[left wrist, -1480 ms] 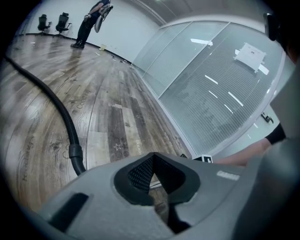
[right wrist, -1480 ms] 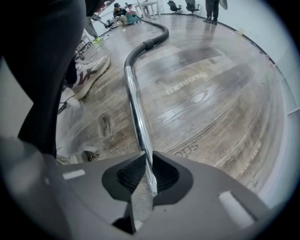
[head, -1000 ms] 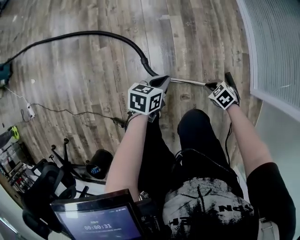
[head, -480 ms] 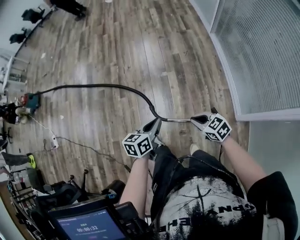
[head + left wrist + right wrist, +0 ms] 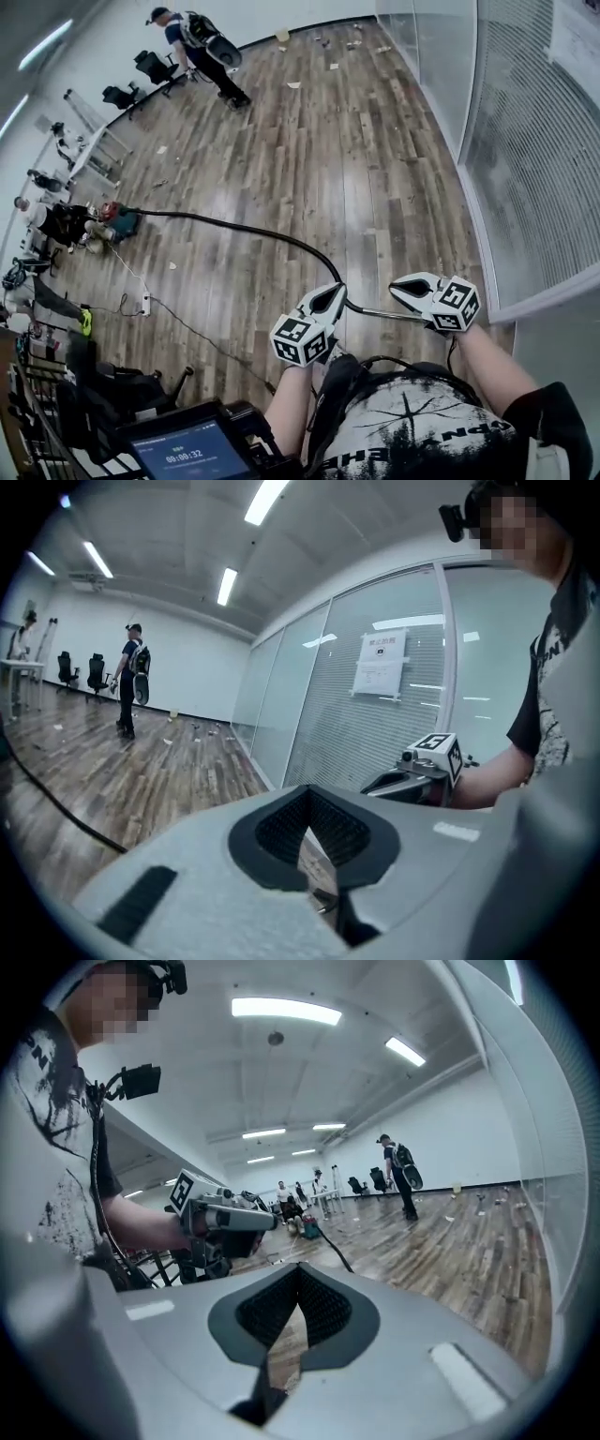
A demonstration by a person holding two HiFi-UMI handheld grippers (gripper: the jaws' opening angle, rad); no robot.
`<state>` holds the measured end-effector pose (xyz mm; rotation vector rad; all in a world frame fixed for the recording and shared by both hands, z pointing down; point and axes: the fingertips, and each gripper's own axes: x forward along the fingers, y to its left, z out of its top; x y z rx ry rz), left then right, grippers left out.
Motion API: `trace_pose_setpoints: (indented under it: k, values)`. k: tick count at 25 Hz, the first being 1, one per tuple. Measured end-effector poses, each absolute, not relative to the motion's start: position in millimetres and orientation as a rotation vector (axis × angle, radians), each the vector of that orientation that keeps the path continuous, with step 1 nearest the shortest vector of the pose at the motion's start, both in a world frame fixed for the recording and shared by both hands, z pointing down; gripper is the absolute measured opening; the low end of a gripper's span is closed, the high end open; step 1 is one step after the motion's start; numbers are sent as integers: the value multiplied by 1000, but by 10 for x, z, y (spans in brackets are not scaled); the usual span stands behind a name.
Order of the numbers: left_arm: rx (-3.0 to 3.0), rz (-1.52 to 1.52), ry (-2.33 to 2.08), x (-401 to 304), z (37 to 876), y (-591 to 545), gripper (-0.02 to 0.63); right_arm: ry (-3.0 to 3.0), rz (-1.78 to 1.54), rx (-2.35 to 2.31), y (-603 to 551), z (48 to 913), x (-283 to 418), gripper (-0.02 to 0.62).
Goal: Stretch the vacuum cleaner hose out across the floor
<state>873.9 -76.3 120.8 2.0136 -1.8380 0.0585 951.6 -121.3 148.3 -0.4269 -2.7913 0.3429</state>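
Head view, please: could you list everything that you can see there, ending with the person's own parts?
floor: one, brown wood, whole room
glass wall: one, grey blinds, right side
vacuum cleaner: one, teal, far left
hose: one, black, from the vacuum cleaner toward lower middle
metal tube: one, silver, at the hose's near end
power strip: one, white, left floor
chairs: two, black, far wall
walking person: one, dark clothes, far end
screen: one, lit, bottom edge
left gripper: one, grey, jaws together
right gripper: one, grey, jaws together
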Motion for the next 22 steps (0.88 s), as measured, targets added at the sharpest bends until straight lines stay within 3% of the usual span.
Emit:
trace_pose_setpoints:
  k: [7, 15, 22]
  values:
    - [2169, 43, -1853, 8707, 818, -581, 0, -2966, 267, -457, -905, 929, 9280, 6]
    - [2227, -5, -1850, 8202, 531, 19, 0, -3101, 218, -233, -510, 427, 8708, 6]
    - [2195, -37, -1878, 7611, 423, 802, 0, -3046, 188, -364, 372, 327, 8085, 6]
